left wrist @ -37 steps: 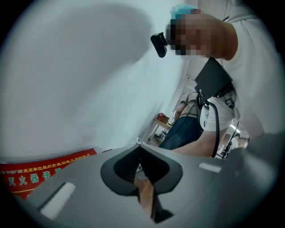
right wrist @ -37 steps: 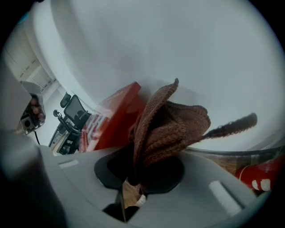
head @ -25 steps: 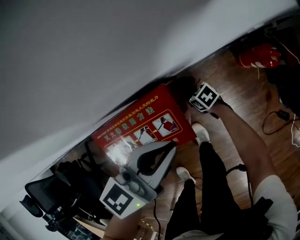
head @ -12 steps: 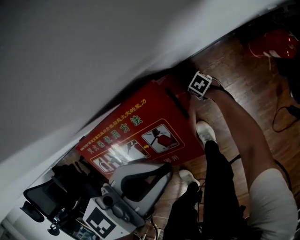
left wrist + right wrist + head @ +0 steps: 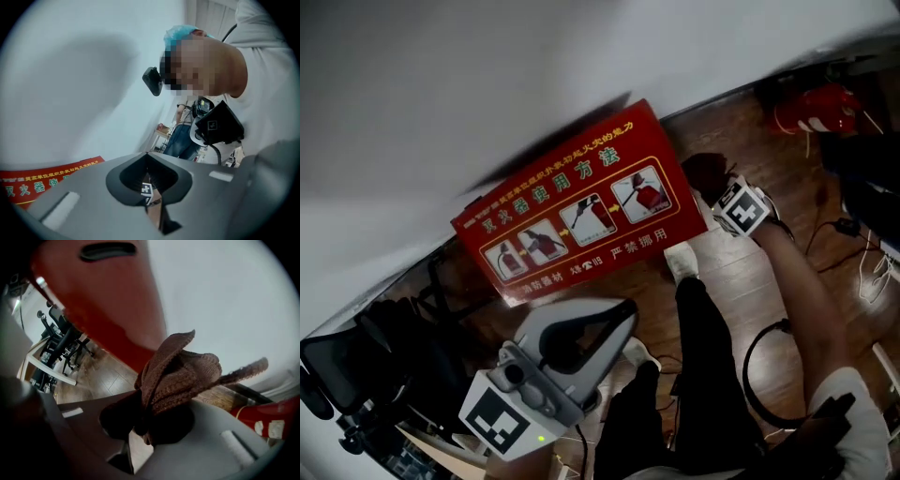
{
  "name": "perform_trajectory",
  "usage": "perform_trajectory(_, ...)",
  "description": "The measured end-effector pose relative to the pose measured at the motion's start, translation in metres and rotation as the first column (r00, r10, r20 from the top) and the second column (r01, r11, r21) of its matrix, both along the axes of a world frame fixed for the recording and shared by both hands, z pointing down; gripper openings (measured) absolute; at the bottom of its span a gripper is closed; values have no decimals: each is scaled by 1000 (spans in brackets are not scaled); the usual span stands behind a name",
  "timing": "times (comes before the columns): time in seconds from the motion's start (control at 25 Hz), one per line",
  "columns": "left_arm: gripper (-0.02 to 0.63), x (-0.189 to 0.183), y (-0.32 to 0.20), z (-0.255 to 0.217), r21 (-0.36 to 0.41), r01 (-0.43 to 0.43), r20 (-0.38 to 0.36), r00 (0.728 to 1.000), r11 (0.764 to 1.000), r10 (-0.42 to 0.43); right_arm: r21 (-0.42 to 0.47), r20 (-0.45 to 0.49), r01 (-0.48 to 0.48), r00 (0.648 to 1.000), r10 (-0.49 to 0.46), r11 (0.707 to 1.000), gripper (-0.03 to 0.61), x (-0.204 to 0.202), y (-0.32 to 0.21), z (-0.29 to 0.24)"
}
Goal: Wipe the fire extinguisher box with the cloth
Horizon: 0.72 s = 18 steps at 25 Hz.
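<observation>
The red fire extinguisher box (image 5: 581, 216) stands against the white wall, its front printed with yellow characters and pictures. My right gripper (image 5: 720, 190) is just off the box's right end, shut on a dark brown cloth (image 5: 708, 173). In the right gripper view the bunched cloth (image 5: 180, 373) sticks out of the right gripper (image 5: 154, 413), close to the box's red side (image 5: 98, 291); contact cannot be told. My left gripper (image 5: 623, 309) hovers below the box, apart from it, shut on nothing. The left gripper view shows only a corner of the box (image 5: 42, 180) beyond the left gripper (image 5: 149, 161).
A red fire extinguisher (image 5: 811, 108) lies on the wood floor at the upper right, with cables (image 5: 853, 234) nearby. Black office chairs (image 5: 356, 366) stand at the lower left. My legs and a white shoe (image 5: 680, 258) are below the box. Another person in jeans (image 5: 187, 136) stands further back.
The right gripper with the cloth has come away from the box's right end, down and to the right. The box's front now shows in full. The left gripper has barely shifted.
</observation>
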<state>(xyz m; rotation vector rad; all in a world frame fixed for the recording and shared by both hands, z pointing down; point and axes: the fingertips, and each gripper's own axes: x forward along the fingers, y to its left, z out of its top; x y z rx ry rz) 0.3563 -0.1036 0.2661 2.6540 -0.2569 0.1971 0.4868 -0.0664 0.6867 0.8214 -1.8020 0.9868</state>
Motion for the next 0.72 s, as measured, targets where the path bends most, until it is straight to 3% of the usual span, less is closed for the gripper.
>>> perform_trajectory(0.24, 0, -59, 59, -36, 15, 34, -52, 998, 999, -33, 97, -46, 38, 998, -33, 995, 71, -43, 54, -130)
perform_trajectory(0.44, 0, -115, 108, -49, 23, 57, -63, 996, 998, -56, 183, 2, 22, 1000, -23, 983, 71, -110, 72, -209)
perform_trajectory(0.56, 0, -140, 124, -39, -8, 93, -49, 994, 996, -94, 208, 25, 23, 999, -28, 978, 71, -136, 60, -210)
perform_trajectory(0.72, 0, -152, 124, -9, -5, 133, -33, 991, 991, -133, 174, -9, 11, 1000, -10, 985, 71, -139, 37, -156)
